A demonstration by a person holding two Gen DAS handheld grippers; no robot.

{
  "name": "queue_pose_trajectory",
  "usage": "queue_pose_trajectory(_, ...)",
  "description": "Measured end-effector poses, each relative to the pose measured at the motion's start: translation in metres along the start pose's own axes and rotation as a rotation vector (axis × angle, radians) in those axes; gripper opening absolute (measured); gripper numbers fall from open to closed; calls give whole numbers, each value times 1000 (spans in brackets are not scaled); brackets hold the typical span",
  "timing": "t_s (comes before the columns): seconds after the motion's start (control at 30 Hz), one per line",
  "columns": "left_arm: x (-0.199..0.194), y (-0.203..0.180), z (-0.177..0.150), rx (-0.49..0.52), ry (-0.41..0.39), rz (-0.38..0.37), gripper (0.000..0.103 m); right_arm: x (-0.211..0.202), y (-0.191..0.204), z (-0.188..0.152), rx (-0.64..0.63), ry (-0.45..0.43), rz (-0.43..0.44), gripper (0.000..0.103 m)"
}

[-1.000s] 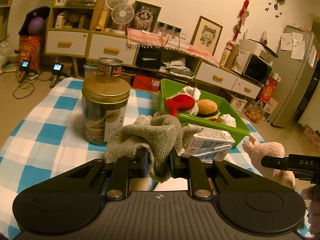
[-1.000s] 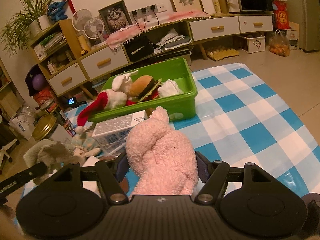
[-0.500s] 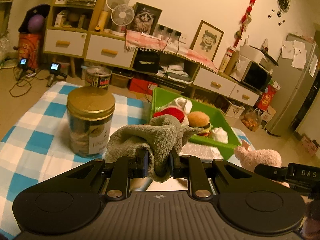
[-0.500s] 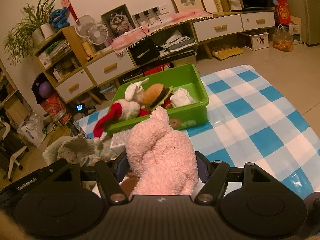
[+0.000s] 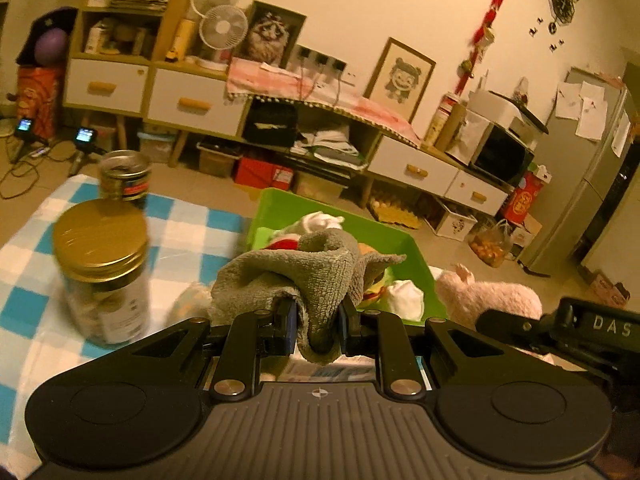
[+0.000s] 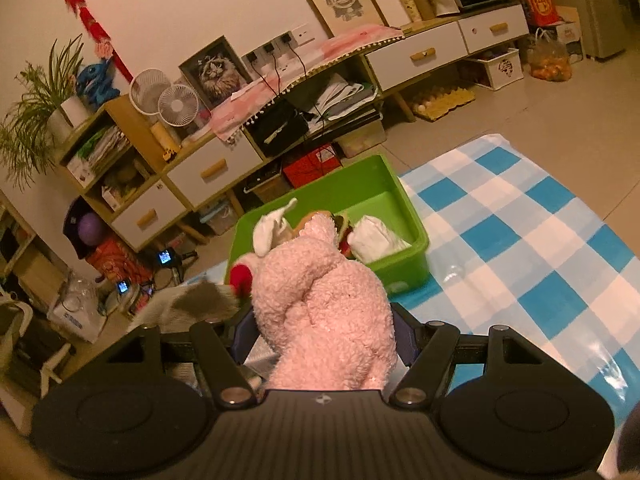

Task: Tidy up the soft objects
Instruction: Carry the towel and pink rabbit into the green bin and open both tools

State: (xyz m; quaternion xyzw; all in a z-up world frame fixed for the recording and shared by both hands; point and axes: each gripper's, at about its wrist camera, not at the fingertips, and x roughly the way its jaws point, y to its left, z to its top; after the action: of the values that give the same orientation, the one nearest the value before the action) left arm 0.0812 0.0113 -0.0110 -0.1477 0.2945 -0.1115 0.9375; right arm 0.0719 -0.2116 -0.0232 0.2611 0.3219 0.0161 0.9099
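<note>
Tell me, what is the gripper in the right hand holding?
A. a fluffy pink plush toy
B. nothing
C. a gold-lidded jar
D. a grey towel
A: in the right wrist view, the right gripper is closed around the pink plush toy, whose fluffy body bulges up between the fingers.

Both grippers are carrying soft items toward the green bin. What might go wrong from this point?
1. The left gripper pinches only a fold of the grey cloth; its loose bulk might drape over the green bin wall or brush the gold-lidded jar nearby.
2. The bin already holds several toys, so the bulky pink plush in the right gripper may perch on top and roll out.
3. Both grippers converge closely and might collide.
</note>
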Motion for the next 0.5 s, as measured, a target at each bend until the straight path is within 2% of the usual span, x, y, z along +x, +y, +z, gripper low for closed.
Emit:
queue_pose_trajectory(0.3,43,-14,12,-6,23,-36,19,24,-9,29,91,-48,-12,49)
queue_pose_trajectory(0.5,70,-19,12,2,50,-46,19,44,-13,45,82,-109,-37,49)
